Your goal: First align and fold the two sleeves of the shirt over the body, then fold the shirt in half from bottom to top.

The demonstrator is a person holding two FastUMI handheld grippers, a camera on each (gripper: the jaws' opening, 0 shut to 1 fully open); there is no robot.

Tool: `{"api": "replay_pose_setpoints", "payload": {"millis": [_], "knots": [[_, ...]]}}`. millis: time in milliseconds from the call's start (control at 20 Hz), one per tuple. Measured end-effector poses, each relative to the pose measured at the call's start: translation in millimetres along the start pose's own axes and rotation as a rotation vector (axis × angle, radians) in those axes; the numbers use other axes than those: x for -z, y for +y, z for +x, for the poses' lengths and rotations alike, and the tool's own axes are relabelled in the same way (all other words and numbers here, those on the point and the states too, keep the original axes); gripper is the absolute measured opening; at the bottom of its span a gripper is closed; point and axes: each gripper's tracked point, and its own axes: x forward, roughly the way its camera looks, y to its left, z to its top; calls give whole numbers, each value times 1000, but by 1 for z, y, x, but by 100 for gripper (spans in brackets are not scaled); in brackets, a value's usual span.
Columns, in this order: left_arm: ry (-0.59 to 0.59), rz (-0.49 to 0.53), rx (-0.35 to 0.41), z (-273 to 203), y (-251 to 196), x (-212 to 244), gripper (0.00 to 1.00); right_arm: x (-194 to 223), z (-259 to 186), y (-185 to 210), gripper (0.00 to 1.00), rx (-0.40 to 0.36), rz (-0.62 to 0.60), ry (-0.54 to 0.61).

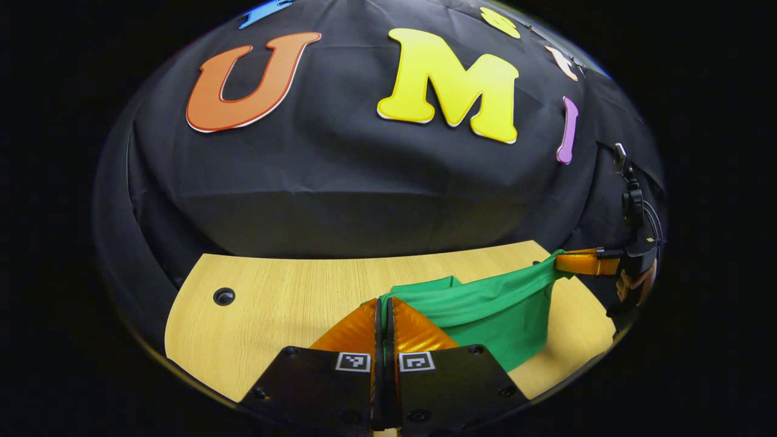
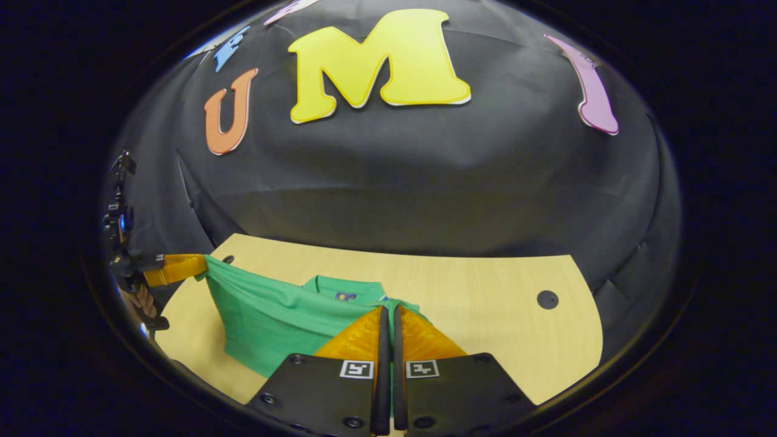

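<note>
While both tongs — left (image 1: 383,303), right (image 2: 388,312) — pinch it, shirt (image 1: 485,309) hangs above table (image 1: 273,303).

Each camera rides low above the wooden table (image 1: 273,297), looking forward along its own closed fingers towards the black cloth wall (image 1: 340,182). The left gripper view sees the other gripper at its right edge — the right gripper view sees its partner at the left edge. Both share the green shirt (image 2: 267,321), close ahead, the tabletop and the wall.

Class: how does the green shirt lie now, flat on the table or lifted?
Lifted: the shirt hangs stretched between the left gripper and right gripper, its lower part draping onto the table.
</note>
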Motion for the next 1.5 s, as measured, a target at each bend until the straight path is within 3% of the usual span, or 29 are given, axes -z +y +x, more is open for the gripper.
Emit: {"api": "replay_pose_setpoints", "payload": {"millis": [50, 100, 250, 550, 650, 700, 800, 850, 900, 950, 1050, 1250, 1500], "knots": [[5, -6, -10, 10, 3, 6, 8, 3, 13, 0, 5, 0, 2, 0], [15, -12, -18, 24, 6, 14, 3, 8, 30, -1, 5, 1, -2, 5], [51, -17, -25, 55, 11, 37, 3, 24, 62, 0, 5, -1, -1, 26], [67, -18, -76, 96, 20, 62, 6, 40, 98, -13, 5, 29, -29, 28], [89, -44, -61, 103, 14, 73, 9, 44, 104, -15, 5, 36, -40, 19], [102, -63, -62, 105, 13, 79, 31, 47, 105, -18, 5, 44, -49, 23], [105, -81, -80, 105, 12, 80, 40, 51, 104, -17, 13, 46, -72, 25], [99, -86, -90, 99, 12, 78, 53, 50, 103, -19, 22, 55, -90, 13], [93, -81, -102, 97, 13, 74, 77, 48, 97, -20, 31, 70, -106, 4], [97, -70, -112, 91, 10, 70, 100, 46, 86, -20, 52, 81, -117, -6], [72, -84, -122, 74, 5, 55, 100, 40, 59, -19, 94, 104, -113, -33], [-1, -123, -144, 20, -4, 17, 100, 19, -1, -7, 96, 129, -112, -108], [-153, -101, -181, -87, -19, -47, 100, -34, -102, 27, 96, 147, -105, -278]]}}
